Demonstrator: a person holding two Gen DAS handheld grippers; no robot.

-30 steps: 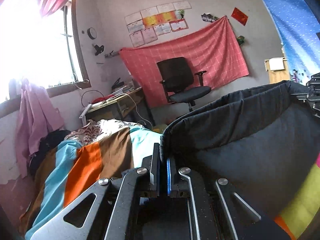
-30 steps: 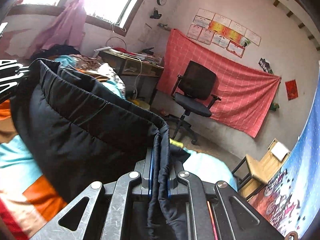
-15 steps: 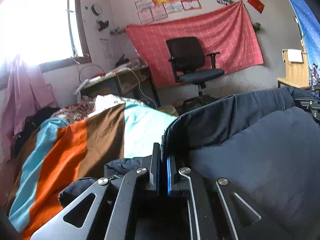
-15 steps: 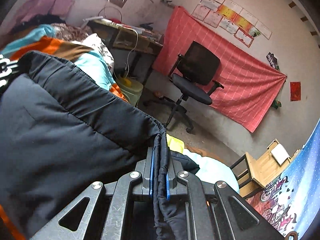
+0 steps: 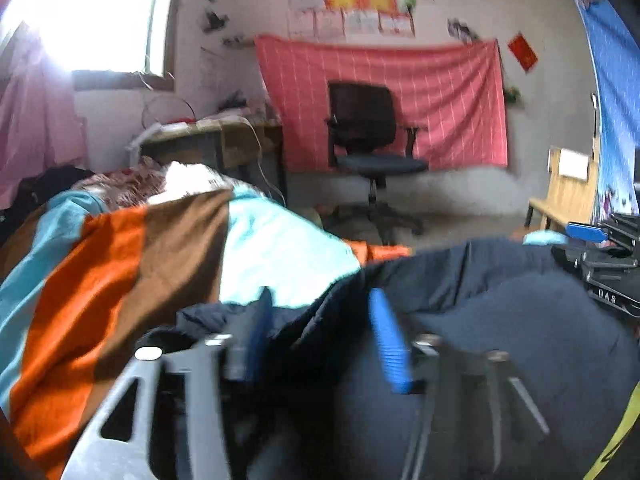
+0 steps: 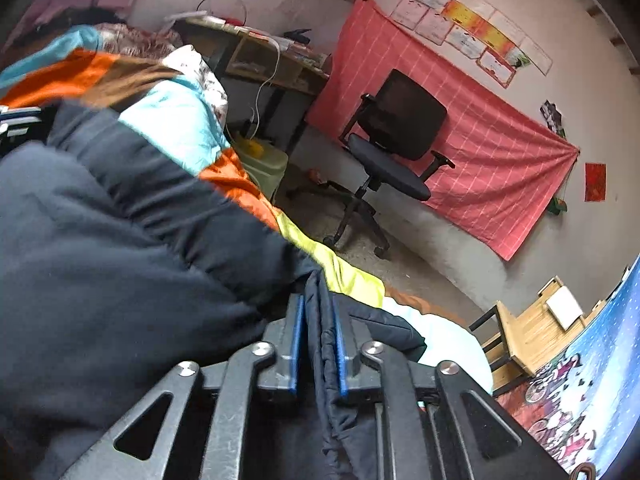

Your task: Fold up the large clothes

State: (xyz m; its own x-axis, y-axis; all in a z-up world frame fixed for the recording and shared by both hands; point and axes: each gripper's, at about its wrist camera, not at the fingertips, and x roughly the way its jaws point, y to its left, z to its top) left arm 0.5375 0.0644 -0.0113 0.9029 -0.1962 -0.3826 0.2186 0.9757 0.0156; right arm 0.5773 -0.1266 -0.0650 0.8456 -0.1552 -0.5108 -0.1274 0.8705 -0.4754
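Note:
A dark navy padded jacket [image 5: 520, 332] lies on the striped blanket [image 5: 120, 264] of the bed. My left gripper [image 5: 320, 328] is open, its blue pads wide apart over the jacket's edge. My right gripper [image 6: 318, 344] has its jaws slightly parted, with a fold of the jacket [image 6: 120, 248] hanging between the blue pads. The right gripper also shows at the right edge of the left wrist view [image 5: 608, 256], with a pad lifted off the cloth.
A black office chair [image 5: 372, 152] stands by a red cloth on the far wall. A cluttered desk [image 5: 216, 136] is under the window. A wooden stool [image 6: 532, 332] stands right of the bed. A yellow-green bin [image 6: 264, 164] sits beside the bed.
Both grippers lowered the jacket onto the bed. The left gripper opened wide and let go of the edge. The right gripper's jaws loosened around the fold.

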